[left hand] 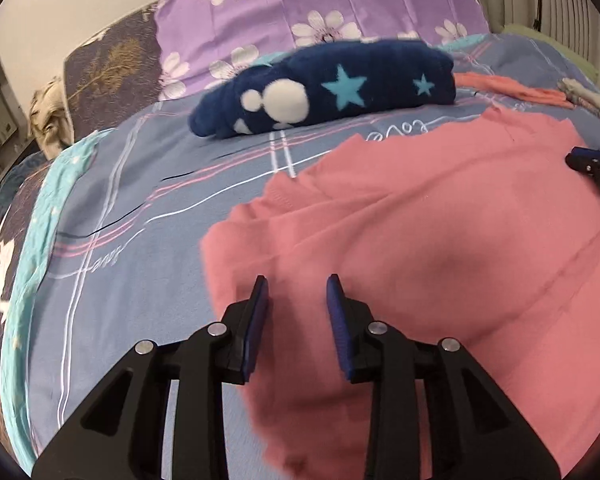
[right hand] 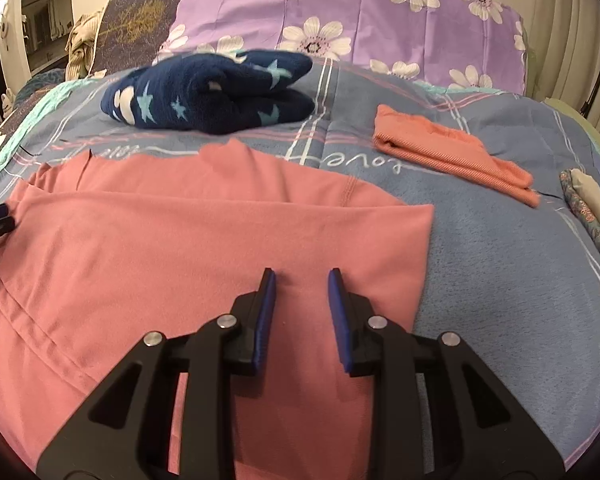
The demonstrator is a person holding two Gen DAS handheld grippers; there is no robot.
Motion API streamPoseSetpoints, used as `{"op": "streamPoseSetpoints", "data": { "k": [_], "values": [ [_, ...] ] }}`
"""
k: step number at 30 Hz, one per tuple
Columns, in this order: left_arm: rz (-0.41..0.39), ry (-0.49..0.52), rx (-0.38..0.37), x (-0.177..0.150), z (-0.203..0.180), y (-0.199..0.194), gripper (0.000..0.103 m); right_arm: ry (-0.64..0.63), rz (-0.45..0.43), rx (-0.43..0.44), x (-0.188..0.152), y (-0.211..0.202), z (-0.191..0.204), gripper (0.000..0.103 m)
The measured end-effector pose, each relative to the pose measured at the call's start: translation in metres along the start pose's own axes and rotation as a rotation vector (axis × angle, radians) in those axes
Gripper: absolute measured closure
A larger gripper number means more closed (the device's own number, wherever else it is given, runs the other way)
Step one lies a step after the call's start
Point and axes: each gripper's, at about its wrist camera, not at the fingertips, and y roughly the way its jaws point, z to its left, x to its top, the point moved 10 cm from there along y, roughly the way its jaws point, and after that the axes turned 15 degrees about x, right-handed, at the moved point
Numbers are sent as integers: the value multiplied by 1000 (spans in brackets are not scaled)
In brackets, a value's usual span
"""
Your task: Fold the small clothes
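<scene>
Pink garment (right hand: 204,248): spread on the plaid bedspread (right hand: 500,280);
Left gripper (left hand: 298,284): jaws apart, empty;
Right gripper (right hand: 302,278): jaws apart, empty

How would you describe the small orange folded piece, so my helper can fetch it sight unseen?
Start at the purple flowered pillow at the head of the bed. In front of it, on the blue plaid cover, lies a small orange folded garment, right of the big pink garment. Unlike the fluffy navy star-patterned bundle, it is flat, ribbed and plain.
</scene>
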Motion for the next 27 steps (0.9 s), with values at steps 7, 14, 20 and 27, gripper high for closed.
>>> {"op": "streamPoseSetpoints", "data": {
  "k": [7,14,20,27],
  "values": [
    [7,-46,-81,-45,0,-5,58,-43,72,41,-38,-22,17,68],
    [29,-103,-70,-55,13,-21,53,29,14,50,-47,-50,10,68],
    [0,-178,-162,-96,25,-72,51,46,-13,107,-92,-108,8,60],
    [11,-189,-284,-147,8,-113,51,180,-39,175,-143,-151,-6,59]
  ]
}}
